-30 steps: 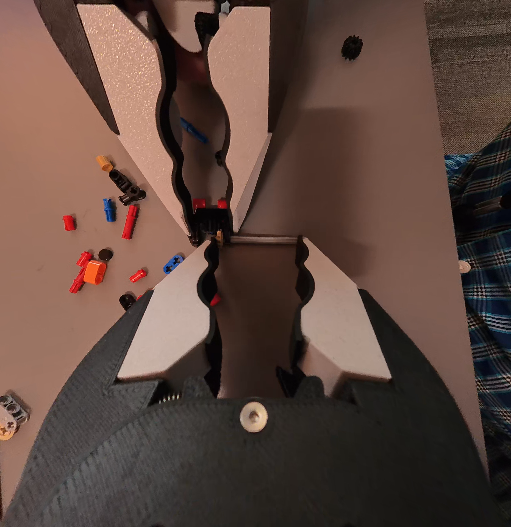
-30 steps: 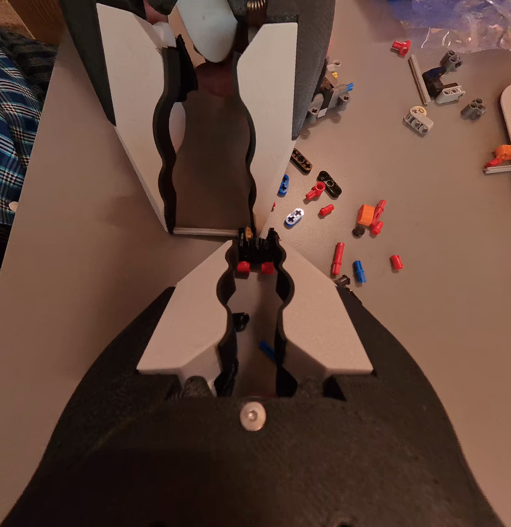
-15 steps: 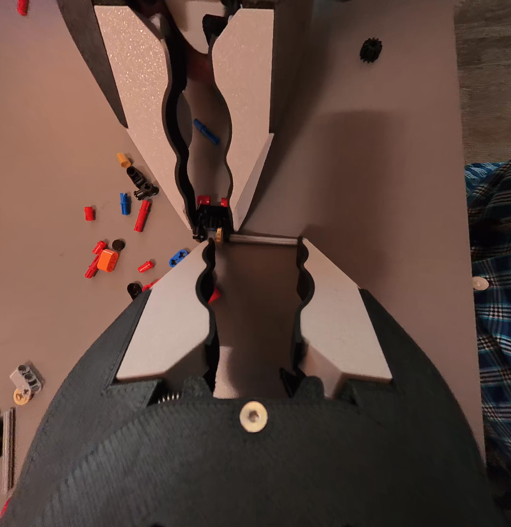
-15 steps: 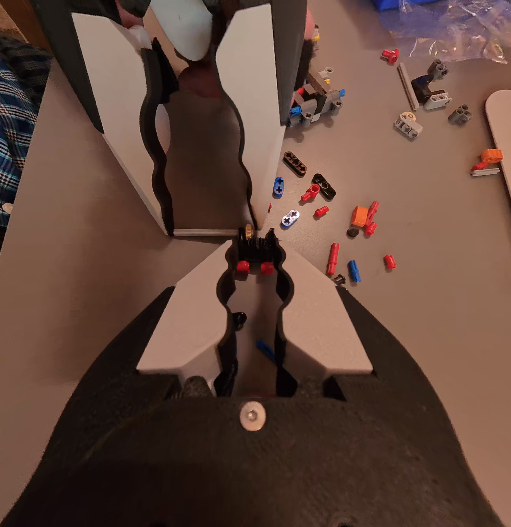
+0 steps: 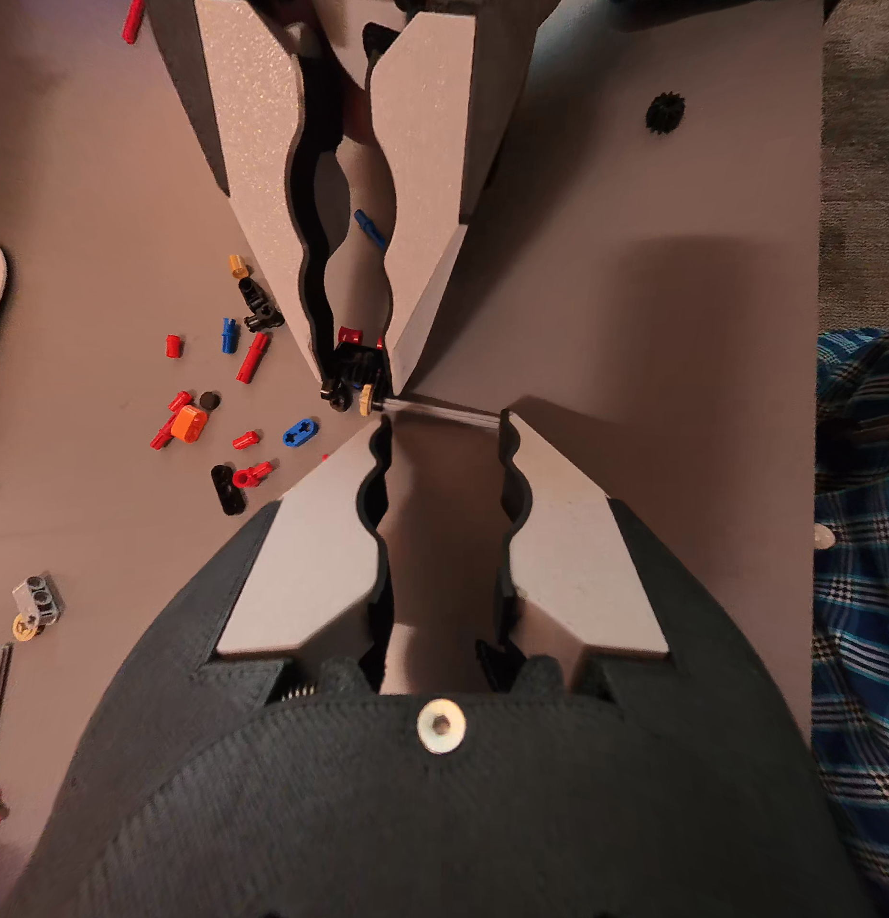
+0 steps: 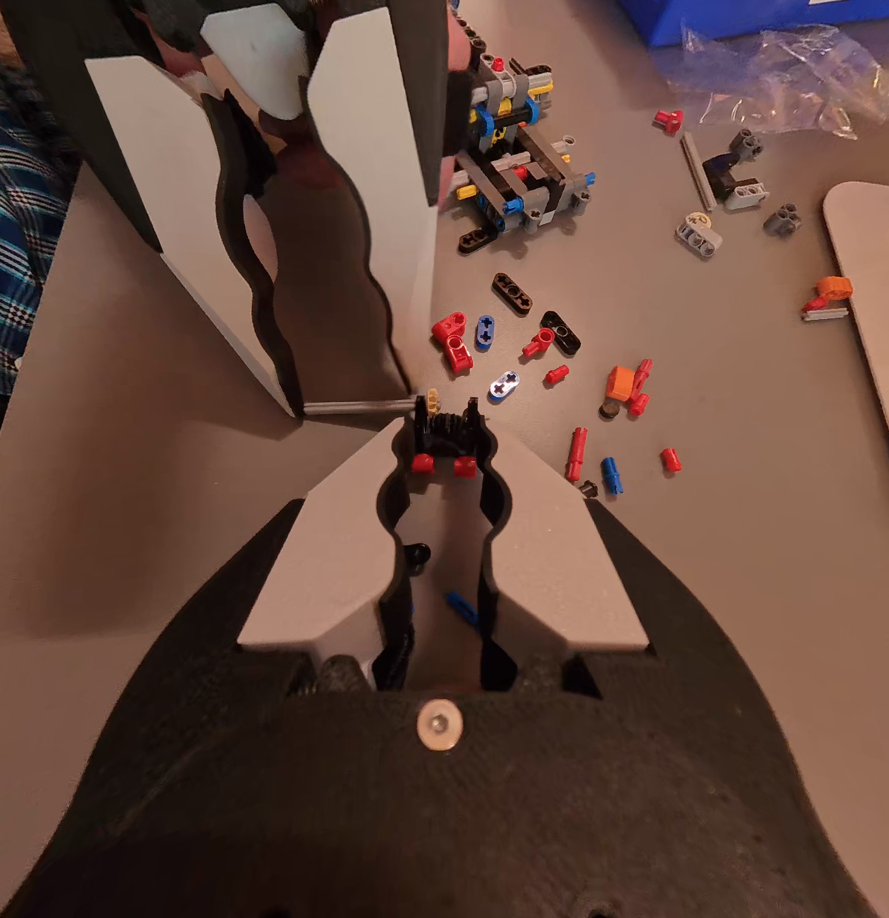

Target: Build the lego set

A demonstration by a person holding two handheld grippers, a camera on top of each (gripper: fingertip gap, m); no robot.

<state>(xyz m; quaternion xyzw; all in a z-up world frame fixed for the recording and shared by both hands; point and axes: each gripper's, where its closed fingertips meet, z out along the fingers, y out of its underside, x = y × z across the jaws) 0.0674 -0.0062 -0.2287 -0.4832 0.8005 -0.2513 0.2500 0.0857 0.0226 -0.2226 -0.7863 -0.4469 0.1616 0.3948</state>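
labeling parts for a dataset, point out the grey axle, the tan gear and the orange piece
grey axle (image 5: 442, 413), left wrist view, middle of shaft
tan gear (image 5: 366, 399), left wrist view, toothed rim
orange piece (image 6: 620, 382), right wrist view, top face

The right gripper (image 6: 445, 432) clamps a small black assembly (image 6: 447, 437) with two red pins; a grey axle (image 6: 355, 407) spans the left gripper's fingers (image 6: 194, 238).

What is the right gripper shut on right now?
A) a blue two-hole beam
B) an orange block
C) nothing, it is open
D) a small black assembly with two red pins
D: in the right wrist view the right gripper pinches the small black assembly with two red pins at its tips, with a grey axle running from it toward the left gripper.
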